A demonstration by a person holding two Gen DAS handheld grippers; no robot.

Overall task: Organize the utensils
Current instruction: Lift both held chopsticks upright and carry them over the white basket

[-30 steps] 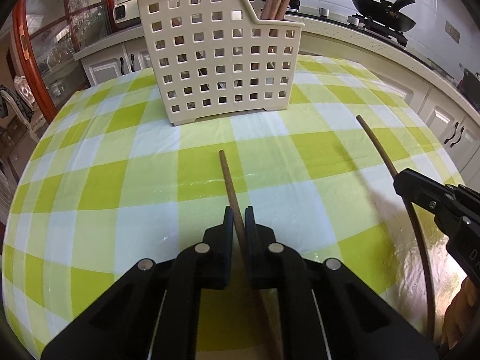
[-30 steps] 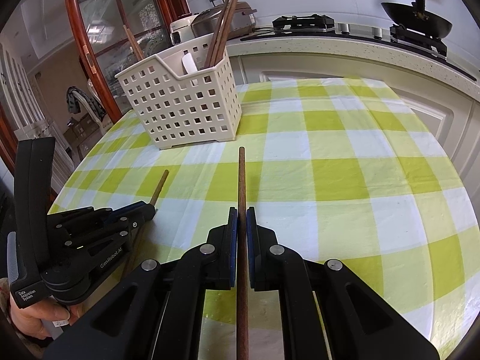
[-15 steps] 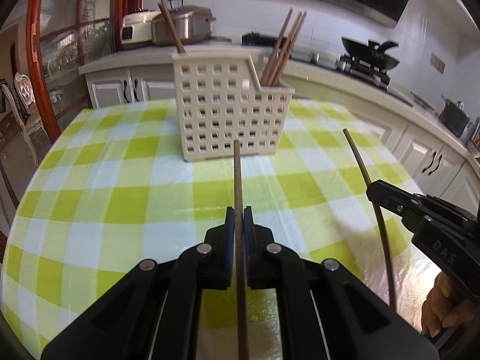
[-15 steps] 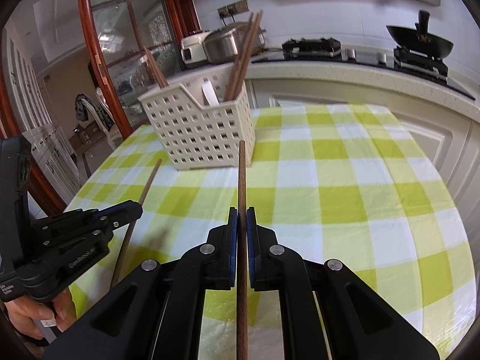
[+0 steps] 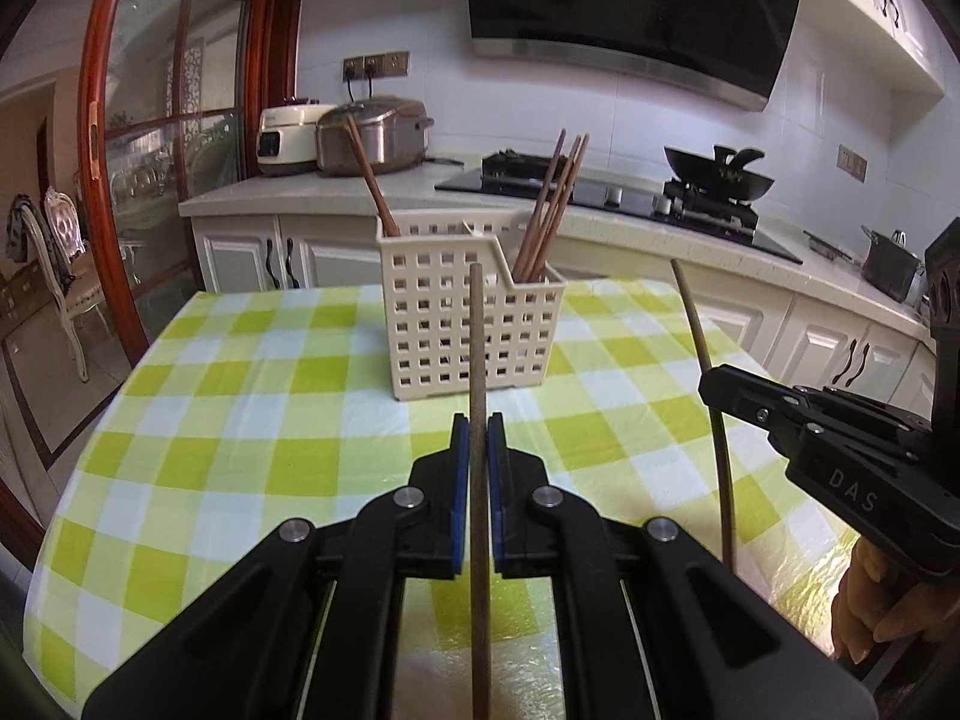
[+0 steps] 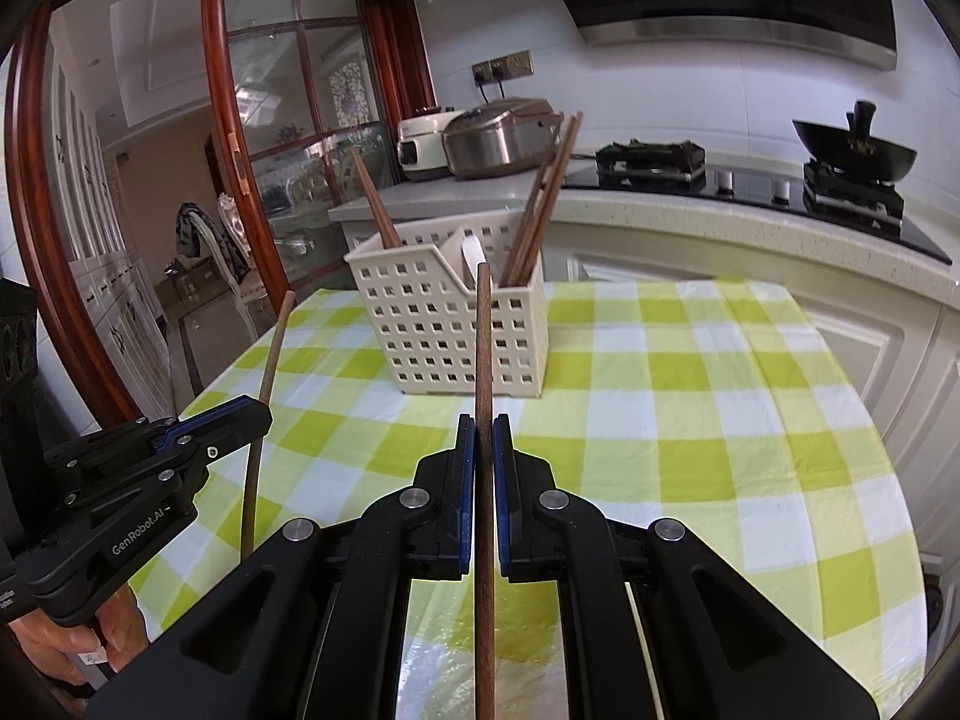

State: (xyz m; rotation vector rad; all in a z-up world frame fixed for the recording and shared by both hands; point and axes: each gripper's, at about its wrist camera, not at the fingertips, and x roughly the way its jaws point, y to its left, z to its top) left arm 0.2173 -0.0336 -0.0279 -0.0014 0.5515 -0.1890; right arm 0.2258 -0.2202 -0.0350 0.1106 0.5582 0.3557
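Note:
My left gripper (image 5: pixel 478 426) is shut on a brown chopstick (image 5: pixel 477 348) that points up and forward, lifted above the table. My right gripper (image 6: pixel 483 426) is shut on another brown chopstick (image 6: pixel 483 348), held the same way. Each gripper shows in the other's view: the right one (image 5: pixel 711 384) with its chopstick (image 5: pixel 702 324), the left one (image 6: pixel 261 414) with its chopstick (image 6: pixel 273 348). A cream perforated utensil basket (image 5: pixel 468 324) (image 6: pixel 450 324) stands ahead on the table. It holds several chopsticks (image 5: pixel 555 204) (image 6: pixel 543 198) at its right and one wooden handle (image 5: pixel 369 180) at its left.
The round table has a green and white checked cloth (image 5: pixel 240 408) (image 6: pixel 690 396). Behind it runs a kitchen counter (image 5: pixel 600 210) with rice cookers (image 5: pixel 372 138), a hob and a wok (image 5: pixel 720 174). A wood-framed glass door (image 5: pixel 102 180) and a chair (image 5: pixel 60 264) are at the left.
Both grippers have risen from the table and tilted up, each carrying its chopstick. The basket now looks farther off and lower in both views.

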